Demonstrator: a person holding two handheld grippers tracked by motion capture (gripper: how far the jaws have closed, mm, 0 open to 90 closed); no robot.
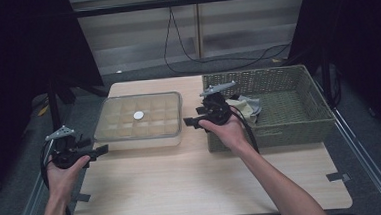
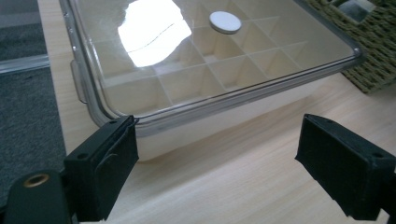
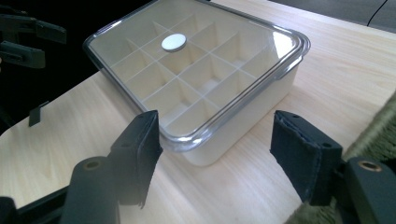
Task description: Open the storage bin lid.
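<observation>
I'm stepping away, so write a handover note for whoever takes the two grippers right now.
Left gripper: open, nothing between the jaws, at the left near corner of the compartment box.
Right gripper: open, holds nothing, at the right near corner of the box.
Things: the box sits on the wooden table, its clear lid closed, the compartments looking empty. A white round knob sits at the lid's middle. The wicker basket stands to the right, with folded cloths inside.
Done: nothing shows as done.
Left: probably take the lid off; it is not yet gripped.
</observation>
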